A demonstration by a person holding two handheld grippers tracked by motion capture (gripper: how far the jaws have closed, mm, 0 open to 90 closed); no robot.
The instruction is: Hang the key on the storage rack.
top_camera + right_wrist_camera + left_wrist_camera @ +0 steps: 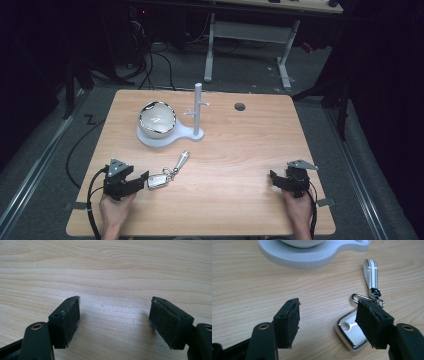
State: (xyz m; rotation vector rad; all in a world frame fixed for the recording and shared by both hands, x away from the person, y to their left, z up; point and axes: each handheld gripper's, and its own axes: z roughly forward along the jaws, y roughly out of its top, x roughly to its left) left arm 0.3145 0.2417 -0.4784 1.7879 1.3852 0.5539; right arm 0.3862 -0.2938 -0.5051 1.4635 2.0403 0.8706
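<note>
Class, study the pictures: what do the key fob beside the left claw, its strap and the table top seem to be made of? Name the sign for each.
The square silver key fob looks like polished metal or chromed plastic: its rim mirrors the light. Its narrow grey strap seems glossy leather or plastic, with a bright sheen line, joined by a metal clasp. The light wooden table top shows printed-looking grain, so wood or laminate, matt.

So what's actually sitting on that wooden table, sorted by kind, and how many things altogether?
Key fob with strap: 1
Shiny bowl: 1
White stand with a pegged post, holding the bowl on its base: 1
Hand-held tongs: 2, left and right
Total: 5
</note>
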